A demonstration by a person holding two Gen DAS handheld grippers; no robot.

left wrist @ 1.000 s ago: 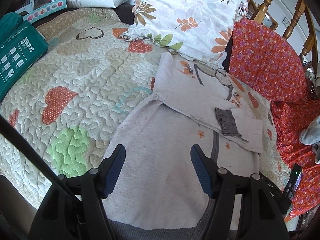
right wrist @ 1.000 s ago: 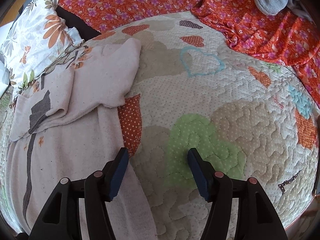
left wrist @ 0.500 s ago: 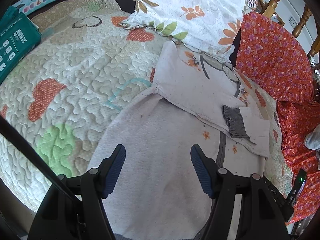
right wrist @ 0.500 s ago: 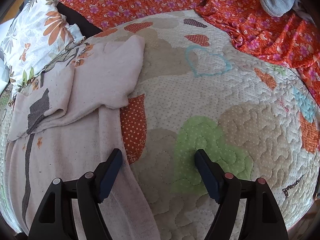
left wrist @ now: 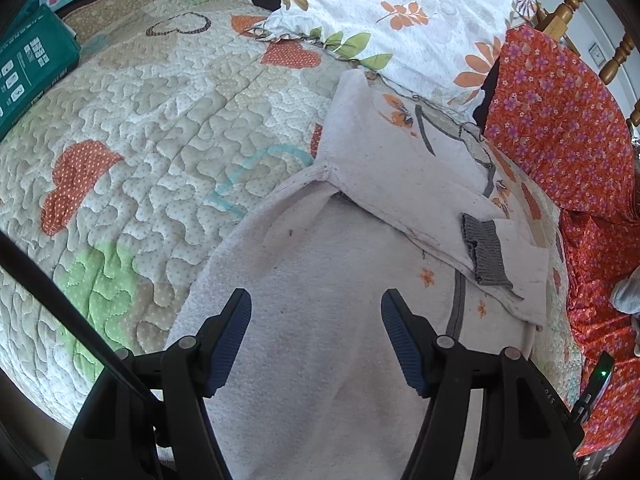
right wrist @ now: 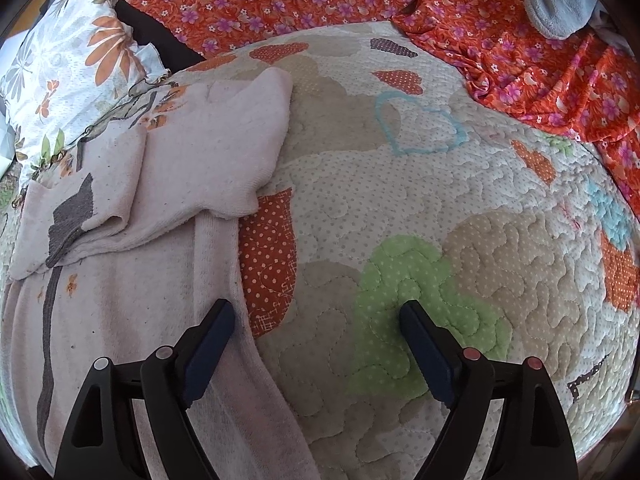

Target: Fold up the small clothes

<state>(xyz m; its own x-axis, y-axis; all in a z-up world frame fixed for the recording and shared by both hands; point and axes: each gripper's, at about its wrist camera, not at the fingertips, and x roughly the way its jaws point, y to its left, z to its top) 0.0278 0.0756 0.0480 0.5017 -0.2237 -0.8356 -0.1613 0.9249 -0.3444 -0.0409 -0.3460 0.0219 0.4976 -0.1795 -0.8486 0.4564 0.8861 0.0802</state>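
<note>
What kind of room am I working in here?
Most likely a bedroom: the pale garment lies on a heart-patterned quilt spread over a bed, with a floral pillow at its head and a turned wooden headboard behind.

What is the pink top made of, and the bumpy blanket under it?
The pink top looks like soft, fuzzy fleece or terry: its surface is nubbly and matte, with a ribbed grey knit cuff. The blanket looks like quilted cotton: stitched wavy lines puff it up, with dotted fabric patches.
</note>
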